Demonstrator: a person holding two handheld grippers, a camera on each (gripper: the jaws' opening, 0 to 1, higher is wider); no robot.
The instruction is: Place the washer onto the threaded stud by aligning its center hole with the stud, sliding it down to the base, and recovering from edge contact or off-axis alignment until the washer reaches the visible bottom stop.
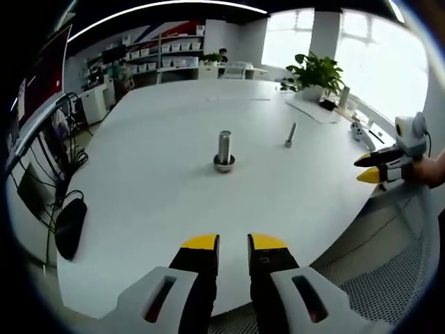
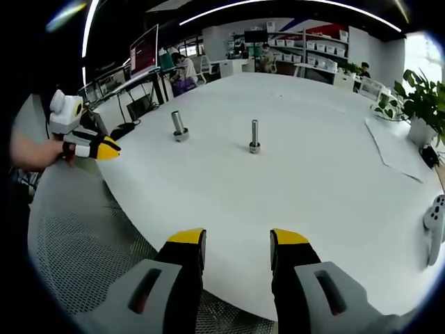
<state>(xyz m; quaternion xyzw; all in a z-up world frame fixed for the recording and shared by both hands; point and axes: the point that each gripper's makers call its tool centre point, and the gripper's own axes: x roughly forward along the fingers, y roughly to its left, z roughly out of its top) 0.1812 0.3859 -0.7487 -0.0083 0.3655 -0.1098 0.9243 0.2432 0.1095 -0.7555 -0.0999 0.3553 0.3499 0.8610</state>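
In the left gripper view we see a black mouse [image 1: 69, 226] at the counter's [image 1: 153, 229] near-left edge and cables hanging beside it. The right gripper view instead gives us a white controller [image 2: 434, 226] at the counter's right edge and a monitor [image 2: 144, 50] on a far desk.

Our left claw [image 1: 233, 242] has its yellow-tipped jaws parted by a narrow gap, holding nothing, above the counter's near edge. Our right claw [image 2: 237, 239] stands wider open, also empty. In each view we see the other claw off past the counter's rim.

The thick threaded stud [image 1: 224, 150] stands upright mid-counter with a ring at its base; whether that ring is the washer we cannot tell. A slimmer bolt [image 1: 290, 135] stands apart from it.

The counter is white and rounded. Shelving [image 1: 156, 52], a potted plant [image 1: 316, 73] and bright windows [image 1: 375, 59] lie beyond.
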